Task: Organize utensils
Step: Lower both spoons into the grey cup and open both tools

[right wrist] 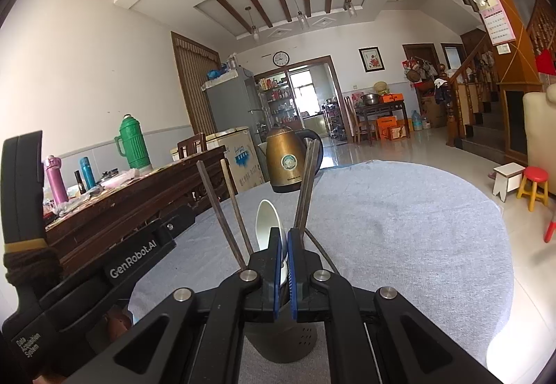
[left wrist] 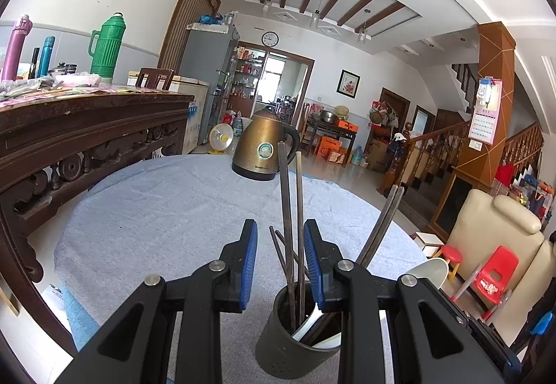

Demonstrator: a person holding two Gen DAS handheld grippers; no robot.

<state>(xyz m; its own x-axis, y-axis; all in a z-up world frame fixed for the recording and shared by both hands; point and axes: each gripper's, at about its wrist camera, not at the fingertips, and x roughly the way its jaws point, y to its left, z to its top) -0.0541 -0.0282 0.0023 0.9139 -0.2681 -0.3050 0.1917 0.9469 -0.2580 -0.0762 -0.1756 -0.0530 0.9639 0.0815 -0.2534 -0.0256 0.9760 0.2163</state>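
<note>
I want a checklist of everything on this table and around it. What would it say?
Surface: round table under a grey-blue cloth.
Job's things: dark utensil holder with chopsticks standing in it; white spoon.
Clutter: gold kettle at the far edge.
Grippers: left gripper open, nothing pressed between its pads; right gripper shut, whether on the spoon is unclear.
Cables: nothing seen.
Surroundings: wooden sideboard, green thermos, red stool.

Chopsticks [left wrist: 291, 210], spoon [right wrist: 267, 220] in holder [left wrist: 281, 349]; kettle [left wrist: 262, 147] behind.
</note>
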